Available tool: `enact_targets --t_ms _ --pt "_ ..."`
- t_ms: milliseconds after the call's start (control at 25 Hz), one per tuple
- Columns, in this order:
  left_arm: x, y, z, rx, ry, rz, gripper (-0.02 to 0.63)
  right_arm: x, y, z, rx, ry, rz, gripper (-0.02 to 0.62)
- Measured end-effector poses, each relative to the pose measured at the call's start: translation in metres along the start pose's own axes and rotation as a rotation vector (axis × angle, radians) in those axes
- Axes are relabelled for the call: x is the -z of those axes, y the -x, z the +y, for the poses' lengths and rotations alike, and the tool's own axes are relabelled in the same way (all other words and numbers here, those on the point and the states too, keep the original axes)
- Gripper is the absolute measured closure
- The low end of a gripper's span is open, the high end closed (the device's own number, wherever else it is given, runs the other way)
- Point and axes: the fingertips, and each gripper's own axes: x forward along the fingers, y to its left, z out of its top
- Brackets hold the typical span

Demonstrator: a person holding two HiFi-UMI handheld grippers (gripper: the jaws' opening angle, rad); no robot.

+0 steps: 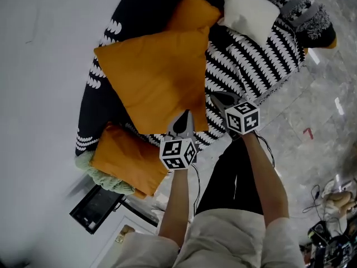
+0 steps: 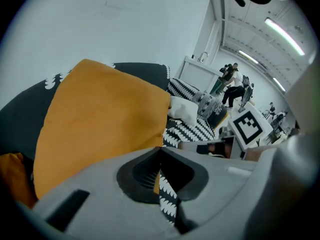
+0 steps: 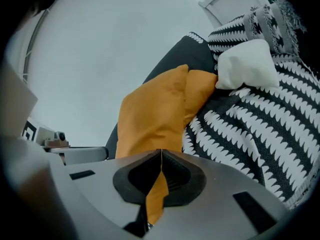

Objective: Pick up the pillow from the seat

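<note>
person's shorts [image 1: 223, 239] above marbled floor [image 1: 318, 149], patterned seat [image 1: 251, 60] beyond.

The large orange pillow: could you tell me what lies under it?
The patterned throw runs under the large orange pillow at its right edge; the dark seat shows at its left. Anything beneath its middle is covered.

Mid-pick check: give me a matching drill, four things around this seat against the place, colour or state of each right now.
1 large orange pillow
2 white pillow
3 patterned throw
4 green cloth

A black and white
B edge pinched in the right tool
C tucked beside a smaller orange pillow
D lying free on the throw

Pairs: 1-B, 2-D, 3-A, 4-C.
</note>
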Motion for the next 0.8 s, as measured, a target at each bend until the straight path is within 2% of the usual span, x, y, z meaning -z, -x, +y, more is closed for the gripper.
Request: enact_targets --t_ms 240,400,560,800 --pt "0.016 -0.025 0.011 -0.014 -0.029 0.065 0.597 0.006 -0.026 -0.015 -0.031 -0.064 -0.020 0.588" --pt "0.009 -0.049 0.004 0.005 -0.038 0.066 0.597 0.008 -0.034 -0.022 -0.079 -0.032 0.010 0.588" --pt "0.003 -0.067 0.012 0.008 -0.015 0.066 0.597 0.013 -0.043 -0.037 -0.107 -0.021 0.053 0.588" --pt "0.002 -0.067 0.044 -0.049 0.017 0.109 0.597 0.007 -0.057 -0.033 -0.239 -0.054 0.087 0.568"
